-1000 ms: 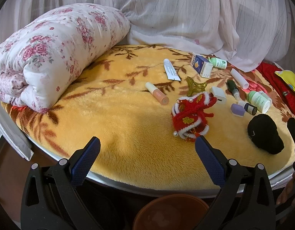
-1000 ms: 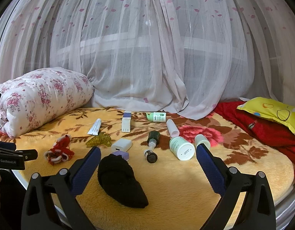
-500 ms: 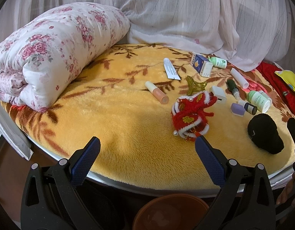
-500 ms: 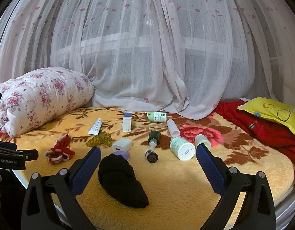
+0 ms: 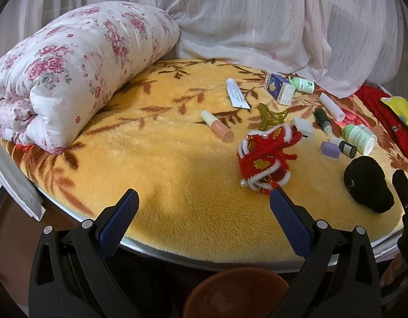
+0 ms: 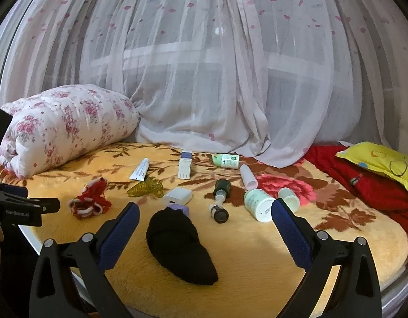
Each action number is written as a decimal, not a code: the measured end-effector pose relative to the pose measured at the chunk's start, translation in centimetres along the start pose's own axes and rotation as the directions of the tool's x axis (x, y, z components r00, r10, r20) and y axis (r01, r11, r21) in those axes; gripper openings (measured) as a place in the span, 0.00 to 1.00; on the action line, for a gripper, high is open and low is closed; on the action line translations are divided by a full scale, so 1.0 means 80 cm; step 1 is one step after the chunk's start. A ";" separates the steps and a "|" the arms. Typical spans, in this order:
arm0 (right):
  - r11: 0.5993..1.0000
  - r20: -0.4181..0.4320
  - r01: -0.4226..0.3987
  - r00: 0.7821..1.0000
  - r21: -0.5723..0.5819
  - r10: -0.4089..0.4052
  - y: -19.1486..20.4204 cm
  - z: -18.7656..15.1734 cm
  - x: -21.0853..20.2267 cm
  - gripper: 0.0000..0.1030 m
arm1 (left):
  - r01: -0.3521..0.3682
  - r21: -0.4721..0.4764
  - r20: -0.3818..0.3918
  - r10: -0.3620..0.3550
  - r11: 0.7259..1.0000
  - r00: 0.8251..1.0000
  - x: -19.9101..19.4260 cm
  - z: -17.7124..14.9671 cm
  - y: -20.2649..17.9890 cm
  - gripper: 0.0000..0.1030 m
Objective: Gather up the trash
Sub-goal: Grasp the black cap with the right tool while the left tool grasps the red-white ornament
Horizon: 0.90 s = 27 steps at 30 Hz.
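Note:
Small items lie scattered on a yellow floral blanket point(image 5: 156, 164): a red knitted ornament point(image 5: 267, 156) point(image 6: 91, 198), a black sock point(image 5: 367, 184) point(image 6: 180, 243), a peach tube point(image 5: 217, 129), a white tube point(image 5: 237, 92) point(image 6: 140, 169), a blue-white box point(image 5: 279, 88) point(image 6: 185, 164), several bottles point(image 6: 257, 204) and a white charger point(image 6: 177, 196). My left gripper point(image 5: 204, 222) hangs open at the bed's near edge, empty. My right gripper point(image 6: 204, 234) is open above the black sock, holding nothing.
A rolled floral quilt point(image 5: 71, 66) fills the left side. White net curtains point(image 6: 204, 66) close off the back. A red cloth point(image 6: 363, 182) and yellow pillow point(image 6: 379, 159) lie at right. A brown round bin point(image 5: 235, 291) sits below the bed's edge.
Both views have shifted very slightly; nothing on the bed has moved and both grippers stay open.

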State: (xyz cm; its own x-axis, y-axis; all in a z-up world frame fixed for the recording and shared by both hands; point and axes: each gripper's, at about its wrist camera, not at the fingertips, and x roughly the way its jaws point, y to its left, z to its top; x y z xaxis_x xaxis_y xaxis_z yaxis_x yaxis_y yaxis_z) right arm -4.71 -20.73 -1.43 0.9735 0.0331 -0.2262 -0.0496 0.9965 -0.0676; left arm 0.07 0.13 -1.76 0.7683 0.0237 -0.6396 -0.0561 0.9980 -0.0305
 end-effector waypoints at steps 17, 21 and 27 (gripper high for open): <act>0.996 -0.254 -0.057 0.966 -0.063 0.039 0.030 -0.029 0.085 0.46 | 0.056 0.012 -0.059 -0.055 0.998 0.997 0.020 0.003 -0.007 0.94; 0.997 -0.234 -0.066 0.971 -0.032 0.057 0.018 -0.021 0.073 0.45 | 0.113 0.020 -0.066 -0.111 0.993 0.992 0.023 0.009 -0.018 0.94; 0.998 -0.179 -0.067 0.982 -0.017 0.063 0.005 -0.009 0.051 0.45 | 0.128 0.075 -0.016 -0.127 0.989 0.992 0.035 0.031 -0.052 0.94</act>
State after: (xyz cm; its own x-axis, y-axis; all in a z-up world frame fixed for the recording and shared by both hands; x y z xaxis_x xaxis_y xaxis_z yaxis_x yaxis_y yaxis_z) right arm -0.93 -20.22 -3.11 0.9129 0.0813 -0.3999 -0.1184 0.9906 -0.0689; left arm 4.05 -3.79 -1.54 0.7590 -0.1046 -0.6427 0.0909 0.9944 -0.0545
